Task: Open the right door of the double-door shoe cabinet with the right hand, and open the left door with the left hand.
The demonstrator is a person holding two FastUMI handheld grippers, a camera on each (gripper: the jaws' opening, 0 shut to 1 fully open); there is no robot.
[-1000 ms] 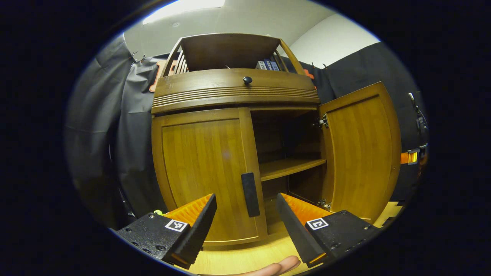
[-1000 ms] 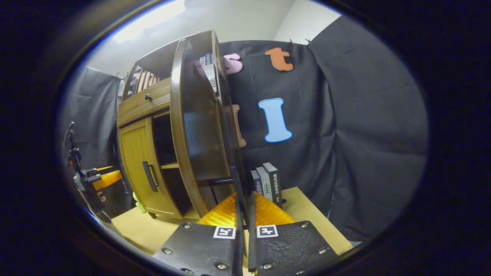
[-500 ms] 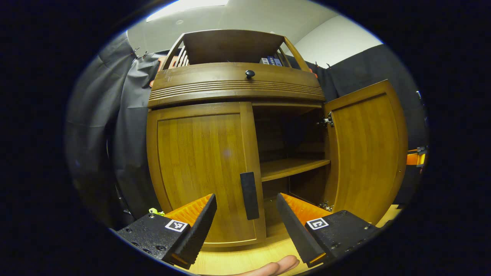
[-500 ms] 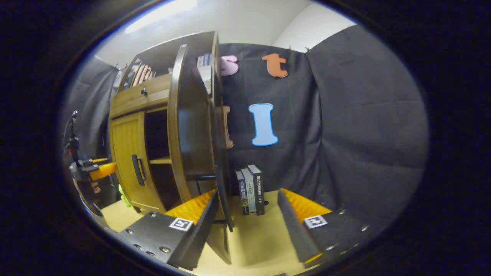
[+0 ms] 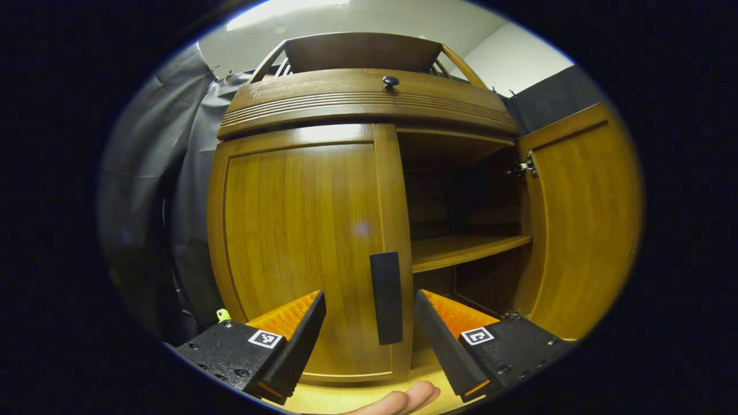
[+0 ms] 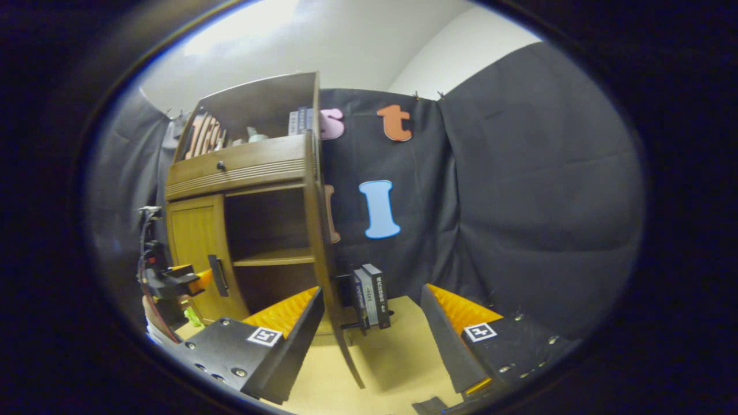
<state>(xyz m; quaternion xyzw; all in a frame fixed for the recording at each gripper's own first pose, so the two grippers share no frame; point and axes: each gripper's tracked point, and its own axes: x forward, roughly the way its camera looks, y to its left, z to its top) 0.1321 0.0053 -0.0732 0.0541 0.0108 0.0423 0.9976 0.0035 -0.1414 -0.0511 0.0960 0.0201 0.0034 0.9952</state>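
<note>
The left tool (image 5: 369, 340) is held open, the left door's (image 5: 300, 253) flat dark handle (image 5: 386, 297) framed between its fingers, untouched. The right tool (image 6: 369, 340) (also open) is seen beside the swung-out right door (image 6: 323, 230) of smooth wood.

Right door (image 5: 582, 225) swung open; left door (image 5: 300, 253) closed.

left claw (image 5: 370, 334) fingers spread wide, right claw (image 6: 369, 337) fingers spread wide, both level
</note>
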